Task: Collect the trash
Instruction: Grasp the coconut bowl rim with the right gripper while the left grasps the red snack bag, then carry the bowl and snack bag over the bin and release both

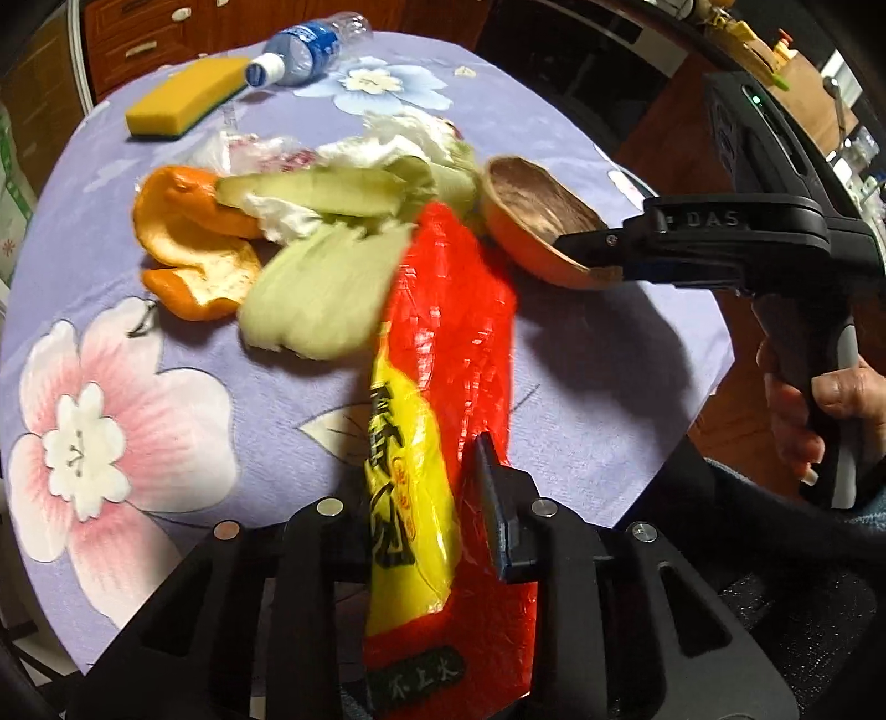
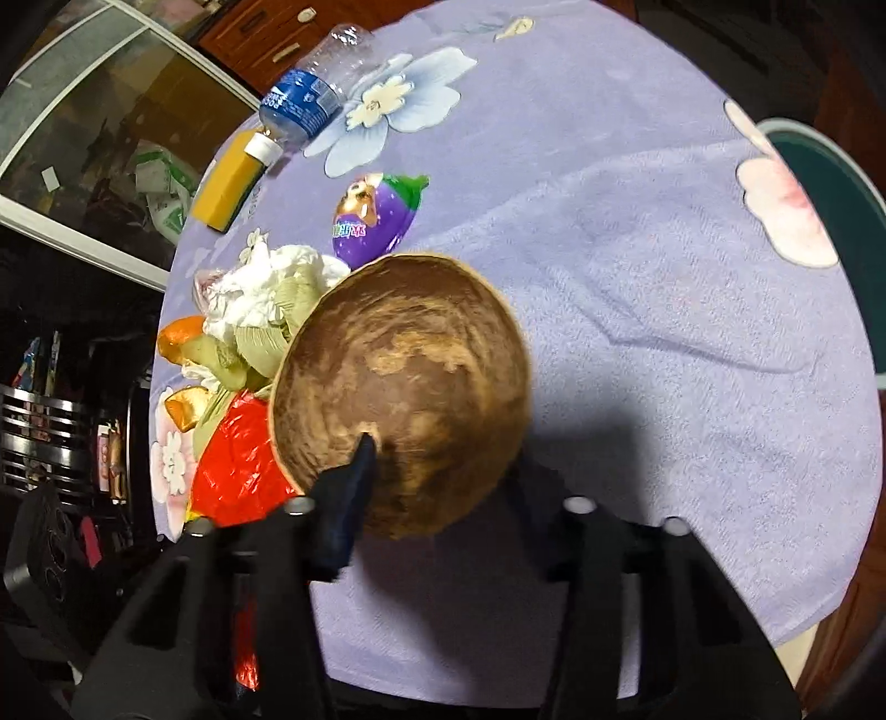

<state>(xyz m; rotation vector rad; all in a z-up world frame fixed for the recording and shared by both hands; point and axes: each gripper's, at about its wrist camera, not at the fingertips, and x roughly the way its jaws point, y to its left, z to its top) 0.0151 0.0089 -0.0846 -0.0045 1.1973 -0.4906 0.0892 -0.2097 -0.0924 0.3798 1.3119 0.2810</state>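
Left gripper (image 1: pixel 443 498): jaws drawn in on the crinkled red-and-yellow plastic snack wrapper (image 1: pixel 443 343), pinching its near end; one dark pad shows against the red film, the other is hidden behind the yellow panel. The wrapper's far end runs up into the trash heap.

Right gripper (image 2: pixel 443 471): pinched on the near rim of the brown wooden bowl with orange outside (image 2: pixel 404 382). One finger lies inside the bowl wall; the outer finger is hidden beneath it. The left wrist view confirms the jaws nipping the rim edge only.

Outward: pale green vegetable leaves (image 1: pixel 326 293) overlap the wrapper's far end, with orange peel (image 1: pixel 188 243) and crumpled white tissue (image 1: pixel 387 144) just beside. Further off on the lilac flowered tablecloth (image 1: pixel 166 343): a yellow sponge (image 1: pixel 183 99), a clear plastic water bottle with blue label (image 1: pixel 310 47), a purple egg-shaped toy (image 2: pixel 376 216).

Risks, as judged:
- Slick film may slide out of the pads if pulled, since the hold is near one end.
- Lifting the wrapper could drag the leaves and scatter the heap.
- A shallow rim pinch may let the bowl pivot or drop when raised.
- The bowl touches the heap; moving it may push the trash toward the table edge.
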